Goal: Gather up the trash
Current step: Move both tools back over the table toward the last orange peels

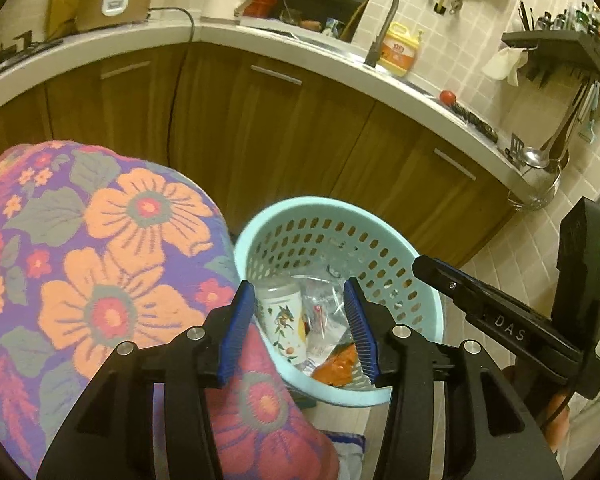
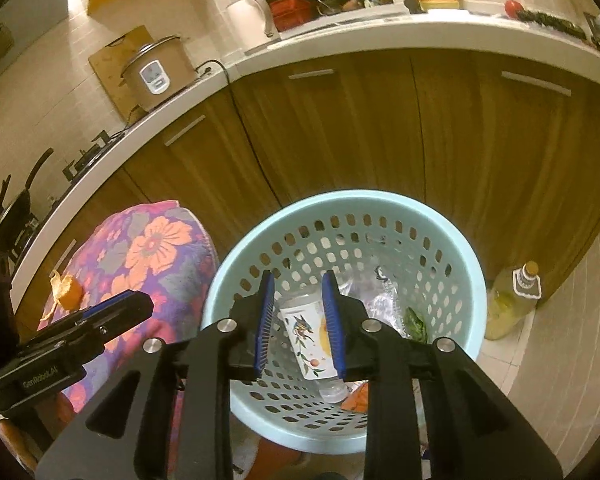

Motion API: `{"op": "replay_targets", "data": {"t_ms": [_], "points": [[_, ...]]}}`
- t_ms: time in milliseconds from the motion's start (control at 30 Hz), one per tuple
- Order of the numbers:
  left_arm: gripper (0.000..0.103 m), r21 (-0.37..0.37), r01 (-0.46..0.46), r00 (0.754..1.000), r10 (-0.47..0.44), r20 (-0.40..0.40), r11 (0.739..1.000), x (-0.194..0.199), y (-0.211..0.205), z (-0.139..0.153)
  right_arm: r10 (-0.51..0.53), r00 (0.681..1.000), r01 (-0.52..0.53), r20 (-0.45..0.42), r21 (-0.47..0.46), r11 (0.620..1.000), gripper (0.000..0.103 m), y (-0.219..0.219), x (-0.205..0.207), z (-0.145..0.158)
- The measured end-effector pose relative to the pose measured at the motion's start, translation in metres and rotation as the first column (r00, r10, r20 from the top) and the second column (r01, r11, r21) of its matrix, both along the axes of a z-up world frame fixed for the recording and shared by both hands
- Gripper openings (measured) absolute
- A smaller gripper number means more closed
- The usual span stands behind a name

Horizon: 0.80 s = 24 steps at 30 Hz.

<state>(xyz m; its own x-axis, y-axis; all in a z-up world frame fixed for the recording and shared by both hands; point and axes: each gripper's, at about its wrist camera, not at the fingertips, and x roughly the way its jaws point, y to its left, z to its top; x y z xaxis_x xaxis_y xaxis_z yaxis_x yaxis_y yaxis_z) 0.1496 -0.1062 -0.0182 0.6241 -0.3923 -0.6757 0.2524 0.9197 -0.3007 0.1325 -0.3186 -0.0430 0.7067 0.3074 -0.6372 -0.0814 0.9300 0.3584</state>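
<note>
Collecting the remaining trash means working out from the blue basket [image 2: 474,292]: beside it stands the flowered table [image 2: 140,248], where an orange peel [image 2: 66,290] lies on the side away from the basket. Inside the basket sit a printed cup [image 2: 308,338] and clear wrappers. Both the left tool [image 1: 300,330] and right tool [image 2: 302,322] gape apart, empty; I judge the left one, nearer the peel, should pinch it firmly.

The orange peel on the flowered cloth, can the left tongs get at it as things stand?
Probably yes. The orange peel lies exposed on the flowered cloth, the left tongs are open and empty just beside it, and nothing stands between them.
</note>
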Motion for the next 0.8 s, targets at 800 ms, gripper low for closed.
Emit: {"op": "replay_targets", "data": {"t_ms": [800], "points": [[0.045, 0.106, -0.406, 0.903, 0.381, 0.199, 0.908, -0.056, 0.171, 0.056, 0.306, 0.94, -0.29, 0.151, -0.121, 0.949, 0.042, 0.173, -0.02, 0.071]]}}
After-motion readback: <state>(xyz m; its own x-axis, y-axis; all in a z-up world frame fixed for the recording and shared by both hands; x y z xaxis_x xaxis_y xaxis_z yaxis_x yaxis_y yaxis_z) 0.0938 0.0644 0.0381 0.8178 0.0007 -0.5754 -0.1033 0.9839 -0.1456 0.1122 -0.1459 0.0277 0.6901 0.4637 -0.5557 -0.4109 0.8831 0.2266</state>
